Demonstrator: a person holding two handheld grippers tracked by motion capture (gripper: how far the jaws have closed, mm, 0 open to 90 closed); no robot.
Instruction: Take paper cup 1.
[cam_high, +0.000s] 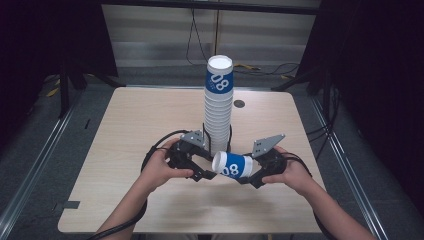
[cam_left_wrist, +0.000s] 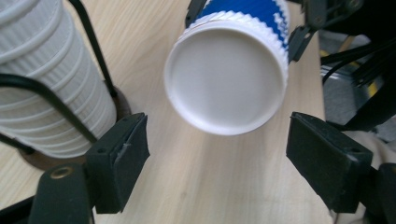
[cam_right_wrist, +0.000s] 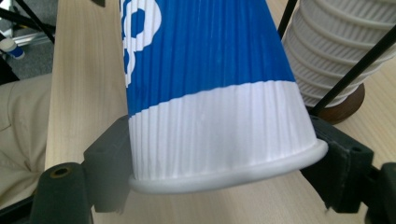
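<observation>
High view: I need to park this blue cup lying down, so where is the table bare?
Bare wood lies left of the cup stack to the table edge, and right of it. Crowded: the front middle, where both tongs, left and right, meet the blue cup.

Open tongs (cam_left_wrist: 217, 149) face a cup's white base (cam_left_wrist: 226, 79), untouched.

The high view looks forward and down from above the person's side onto the whole table (cam_high: 150, 120). The left gripper view sits low and close, facing the base of the lying cup (cam_left_wrist: 227, 79). The right gripper view, closer still, faces the side of that cup (cam_right_wrist: 205, 93) from its rim end. All three share the cup and the cup stack (cam_high: 218, 110).
</observation>
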